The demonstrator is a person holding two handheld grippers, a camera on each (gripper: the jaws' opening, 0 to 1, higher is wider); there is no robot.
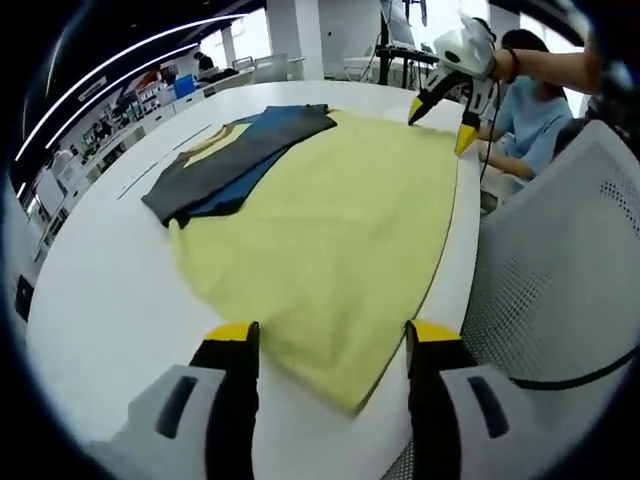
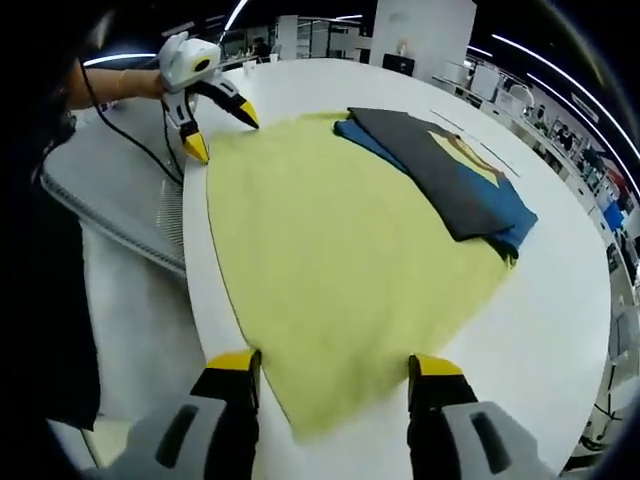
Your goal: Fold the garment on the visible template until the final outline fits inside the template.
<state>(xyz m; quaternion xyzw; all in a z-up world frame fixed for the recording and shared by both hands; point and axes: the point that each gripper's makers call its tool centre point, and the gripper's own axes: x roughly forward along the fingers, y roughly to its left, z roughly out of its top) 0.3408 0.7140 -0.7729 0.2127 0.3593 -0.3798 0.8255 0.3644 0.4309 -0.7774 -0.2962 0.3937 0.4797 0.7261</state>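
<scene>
A pale yellow garment (image 1: 330,230) lies spread flat on the white table (image 1: 110,300). In the left gripper view its near corner lies between the jaws of my left gripper (image 1: 332,335), which stands open just above it. At the cloth's far edge my right gripper (image 1: 440,128) is open too. In the right gripper view the same yellow garment (image 2: 330,240) runs away from my open right gripper (image 2: 333,365) at its near tip, and the left gripper (image 2: 221,134) hovers open over the far edge. Neither holds the cloth.
A folded stack of a dark grey and a blue garment (image 1: 235,160) (image 2: 450,170) lies beside the yellow one, touching it. Thin lines (image 1: 140,178) mark the table beyond the stack. A grey mesh chair (image 1: 560,290) stands at the table edge, with a seated person (image 1: 530,120) behind it.
</scene>
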